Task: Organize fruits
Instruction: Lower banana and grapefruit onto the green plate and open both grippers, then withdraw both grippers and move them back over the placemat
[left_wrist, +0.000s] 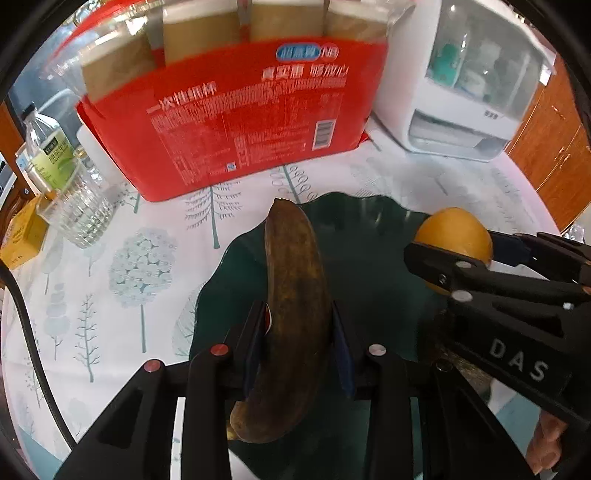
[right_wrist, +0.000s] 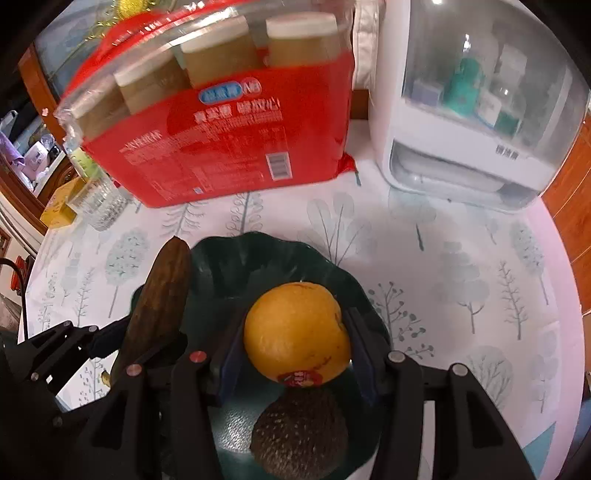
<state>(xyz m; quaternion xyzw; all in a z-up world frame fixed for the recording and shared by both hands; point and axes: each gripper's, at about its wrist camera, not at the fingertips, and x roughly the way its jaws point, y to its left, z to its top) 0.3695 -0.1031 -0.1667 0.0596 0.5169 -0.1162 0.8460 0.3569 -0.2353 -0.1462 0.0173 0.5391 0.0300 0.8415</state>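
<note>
My left gripper (left_wrist: 299, 314) is shut on a browned, overripe banana (left_wrist: 291, 295), held lengthwise over the dark green leaf-shaped plate (left_wrist: 369, 229). My right gripper (right_wrist: 295, 321) is shut on an orange (right_wrist: 295, 332) with a red sticker, above the same plate (right_wrist: 229, 254). A dark avocado (right_wrist: 301, 432) lies on the plate just under the orange. The left wrist view shows the right gripper (left_wrist: 424, 251) with the orange (left_wrist: 454, 232) at the right. The right wrist view shows the banana (right_wrist: 159, 295) at the left, in the left gripper's fingers (right_wrist: 107, 336).
A red pack of paper cups (left_wrist: 236, 122) stands behind the plate. A white appliance with a clear lid (left_wrist: 461, 85) is at the back right. A clear water bottle (left_wrist: 62, 173) and a yellow box (left_wrist: 22, 236) sit at the left. The tree-patterned tablecloth (right_wrist: 461, 280) lies bare to the right.
</note>
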